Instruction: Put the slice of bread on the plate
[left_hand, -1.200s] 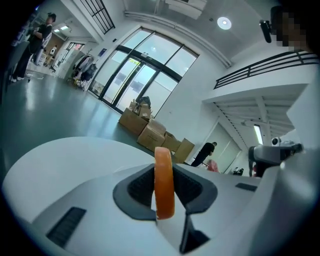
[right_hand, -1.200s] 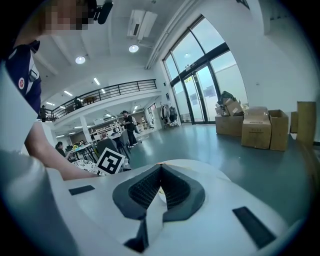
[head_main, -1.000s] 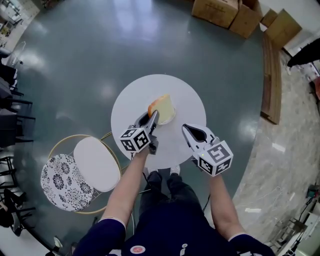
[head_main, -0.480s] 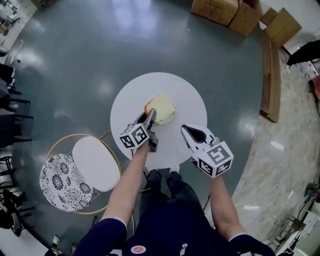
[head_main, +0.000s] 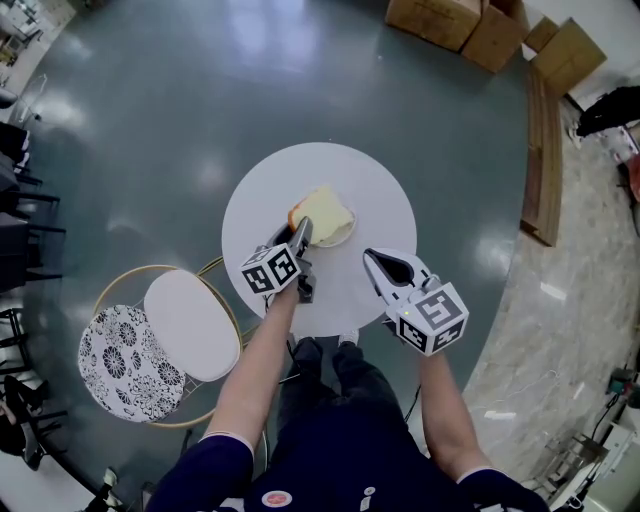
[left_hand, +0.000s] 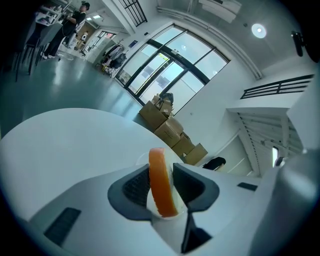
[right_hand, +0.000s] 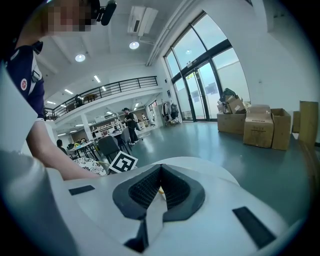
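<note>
The slice of bread (head_main: 322, 212), pale with an orange-brown crust, lies on the small white plate (head_main: 346, 237) at the middle of the round white table (head_main: 270, 190). My left gripper (head_main: 302, 232) reaches the slice's near edge. In the left gripper view the crust (left_hand: 161, 185) stands between the two dark pads and touches both, while the jaws are opening. My right gripper (head_main: 372, 257) hovers over the table's near right edge, apart from the plate. Its pads meet at the tips (right_hand: 160, 167), shut on nothing.
A stool with a white seat (head_main: 190, 325) and a black-and-white patterned cushion (head_main: 125, 362) stand left of my legs. Cardboard boxes (head_main: 455, 25) are at the far right, and a wooden ledge (head_main: 540, 160) runs along the right. The left gripper's marker cube (right_hand: 123, 163) shows in the right gripper view.
The left gripper has sunk and the slice has gone from tilted up above the plate to lying flat on it. The right gripper has kept still.
</note>
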